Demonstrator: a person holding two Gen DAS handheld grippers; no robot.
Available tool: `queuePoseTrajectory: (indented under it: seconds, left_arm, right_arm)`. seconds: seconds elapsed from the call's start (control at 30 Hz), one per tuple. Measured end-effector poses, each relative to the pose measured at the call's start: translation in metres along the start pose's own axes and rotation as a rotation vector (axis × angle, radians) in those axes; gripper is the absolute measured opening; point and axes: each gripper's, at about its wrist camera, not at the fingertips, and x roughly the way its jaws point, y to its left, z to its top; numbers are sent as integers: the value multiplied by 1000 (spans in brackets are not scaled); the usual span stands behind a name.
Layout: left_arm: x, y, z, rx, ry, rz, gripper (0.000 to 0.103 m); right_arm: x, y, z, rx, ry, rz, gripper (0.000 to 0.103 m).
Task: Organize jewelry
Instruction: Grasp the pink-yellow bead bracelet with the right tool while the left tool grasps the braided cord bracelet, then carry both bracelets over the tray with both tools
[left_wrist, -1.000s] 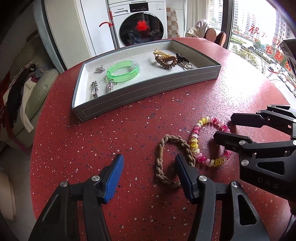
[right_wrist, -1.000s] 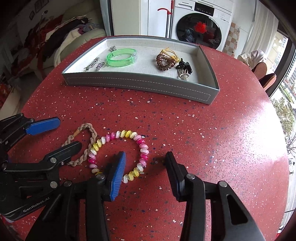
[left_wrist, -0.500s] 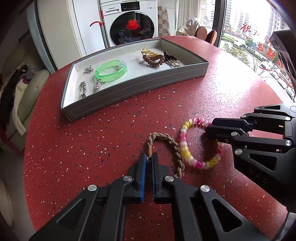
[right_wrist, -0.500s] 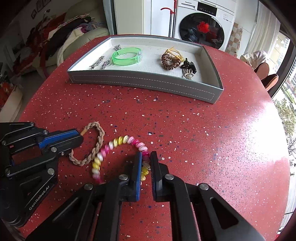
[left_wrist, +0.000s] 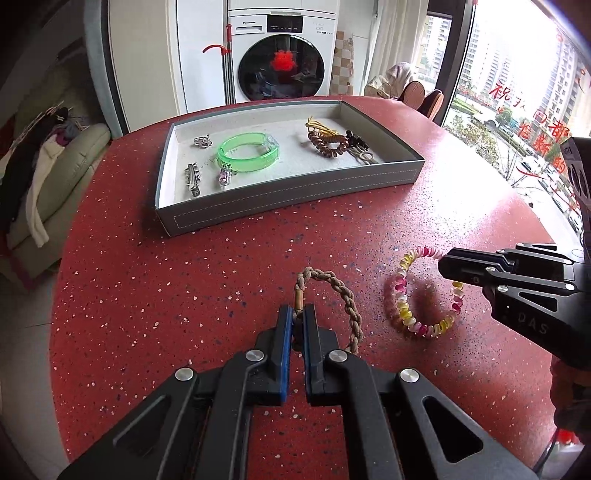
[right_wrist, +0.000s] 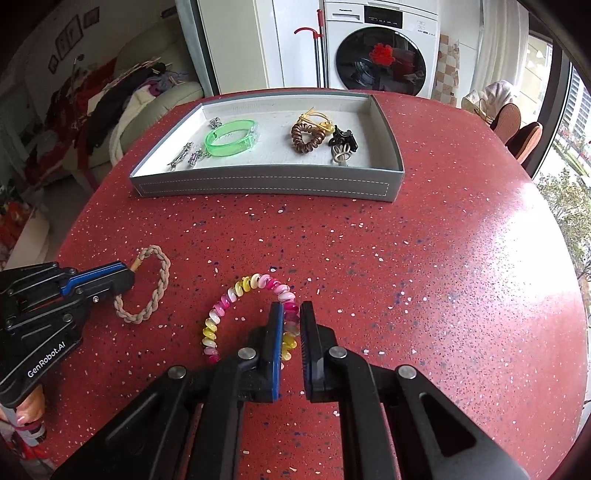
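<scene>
On the red tabletop sits a grey tray. Its left part holds a green bangle with small silver clips beside it; its right part holds a brown coil tie and a black clip. Nearer, the left claw is pinched on the braided bracelet, and the right claw is clamped on the beaded bracelet, both well apart from the tray.

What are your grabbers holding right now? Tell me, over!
Left gripper shut on braided rope bracelet. Right gripper shut on pink-yellow coil bracelet. Grey tray ahead, path clear.
</scene>
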Motion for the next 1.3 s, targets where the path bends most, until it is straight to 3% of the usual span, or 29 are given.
queuePoseTrajectory:
  seconds: [0.73, 1.3]
  left_arm:
    - [-7, 7, 7, -33, -16, -5, 24]
    - [-15, 25, 61, -54, -101, 13, 24]
  right_arm:
    - [-12, -17, 15, 76, -32, 72, 10]
    - [-21, -23, 80, 76, -103, 81, 10]
